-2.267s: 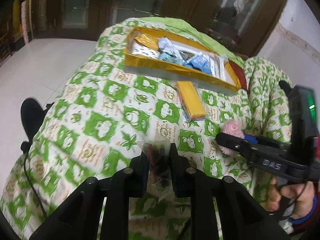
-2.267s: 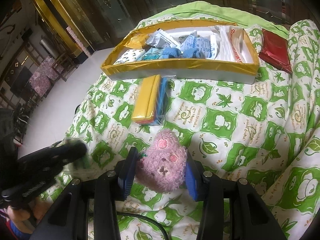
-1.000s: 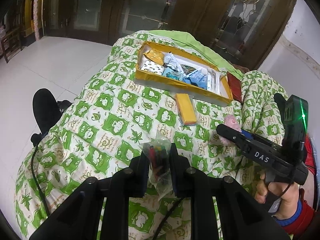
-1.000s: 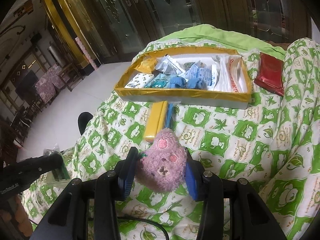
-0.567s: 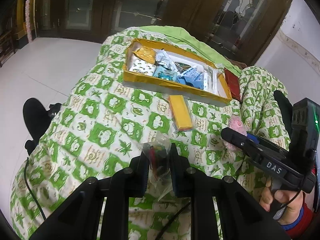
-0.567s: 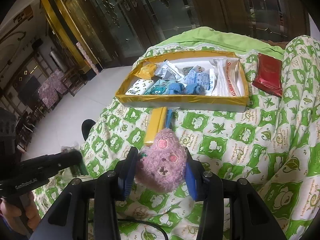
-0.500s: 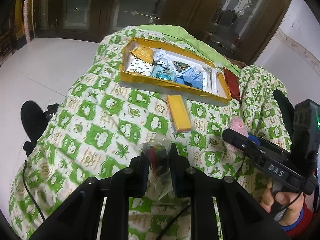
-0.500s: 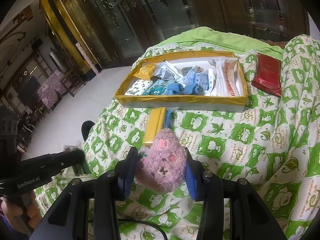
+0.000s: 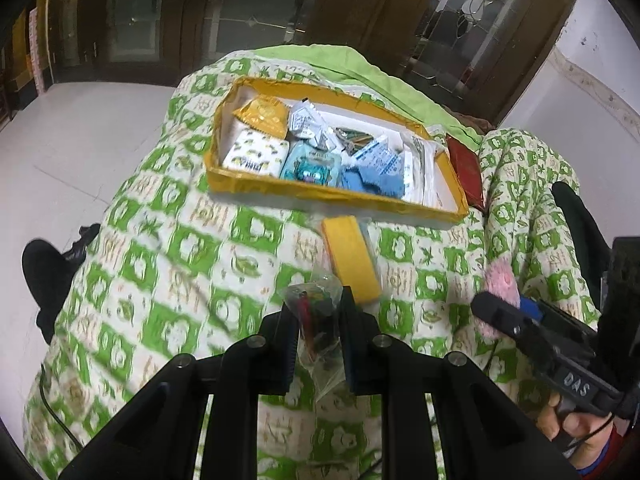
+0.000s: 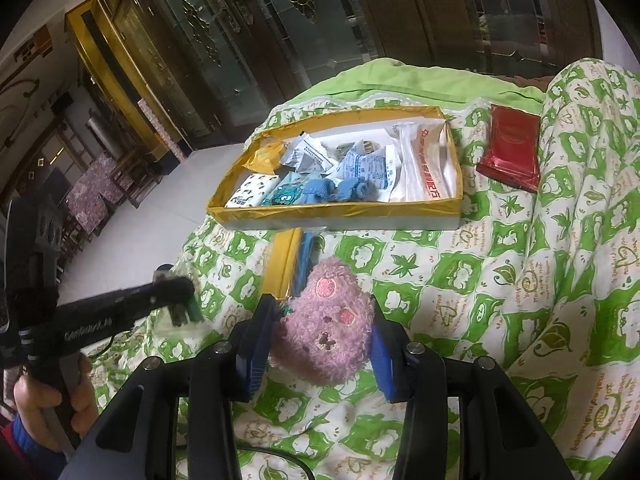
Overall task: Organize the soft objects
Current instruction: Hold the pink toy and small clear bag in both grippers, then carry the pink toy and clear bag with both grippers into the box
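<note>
The quilt (image 10: 500, 280) lies bare to the right of the yellow pack (image 9: 352, 260) and before the box (image 10: 340, 212), giving an open way up to its near wall. The pack lies just before that wall, between the left gripper (image 9: 318, 316) and the box. A red packet (image 10: 510, 152) lies just beside the box's right end. The box is crowded at left and middle.

- I'm seeing a quilt (image 10: 500, 264) checked in green and white, with leaf motifs.
- I'm looking at a gold-rimmed box (image 10: 344, 210) with a white inside.
- I'm gripping a fuzzy pink plush toy (image 10: 332, 332) between blue pads (image 10: 382, 360).
- I'm noticing a red packet (image 10: 512, 146) and a yellow pack (image 9: 350, 258).
</note>
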Tool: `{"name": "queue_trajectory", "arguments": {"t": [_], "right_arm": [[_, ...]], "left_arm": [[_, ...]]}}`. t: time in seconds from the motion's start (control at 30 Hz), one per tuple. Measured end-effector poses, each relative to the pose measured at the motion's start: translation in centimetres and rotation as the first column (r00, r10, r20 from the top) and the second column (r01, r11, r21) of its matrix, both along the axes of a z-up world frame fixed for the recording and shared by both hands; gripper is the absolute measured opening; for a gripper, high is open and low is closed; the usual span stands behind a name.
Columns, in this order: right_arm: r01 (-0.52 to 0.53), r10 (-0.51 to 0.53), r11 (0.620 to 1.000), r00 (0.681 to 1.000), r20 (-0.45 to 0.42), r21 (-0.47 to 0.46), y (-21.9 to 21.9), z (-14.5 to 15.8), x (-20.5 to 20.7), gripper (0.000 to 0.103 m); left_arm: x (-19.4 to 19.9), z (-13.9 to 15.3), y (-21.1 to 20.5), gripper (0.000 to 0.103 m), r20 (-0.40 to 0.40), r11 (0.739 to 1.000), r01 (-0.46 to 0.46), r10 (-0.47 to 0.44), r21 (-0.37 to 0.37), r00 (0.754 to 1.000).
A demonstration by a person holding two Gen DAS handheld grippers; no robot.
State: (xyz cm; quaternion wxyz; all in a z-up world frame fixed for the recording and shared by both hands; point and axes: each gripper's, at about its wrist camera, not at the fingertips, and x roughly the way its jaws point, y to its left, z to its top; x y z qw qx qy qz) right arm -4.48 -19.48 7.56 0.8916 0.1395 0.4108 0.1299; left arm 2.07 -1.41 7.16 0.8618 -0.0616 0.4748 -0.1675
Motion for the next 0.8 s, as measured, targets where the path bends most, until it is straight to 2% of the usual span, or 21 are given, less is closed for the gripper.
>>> {"name": "queue_trajectory", "arguments": {"t": [0.17, 0.43, 0.6, 0.8], "right_arm": [[0.007, -0.007, 1.0, 1.0, -0.003, -0.01, -0.3, 0.6, 0.5, 0.047], [0.013, -0.013, 1.0, 1.0, 0.011, -0.026, -1.0, 3.3, 2.9, 0.047], [0.014, -0.014, 0.999, 1.0, 0.018, -0.03, -1.4, 5.0, 5.6, 0.047], [0.03, -0.029, 0.999, 0.999, -0.014, 0.022, -2.4, 5.3, 10.0, 0.047]], "left_arm": [[1.7, 0.2, -0.4, 0.018, 0.012, 1.0, 0.015, -0.016, 0.017, 1.0], [3.6, 0.1, -0.8, 0.018, 0.027, 0.998, 0.032, -0.034, 0.053, 0.999], [4.6, 0.0, -1.1, 0.018, 0.031, 0.996, 0.045, -0.048, 0.072, 0.998], [6.0, 0.1, -1.2, 0.018, 0.028, 0.997, 0.058, -0.059, 0.058, 0.998]]}}
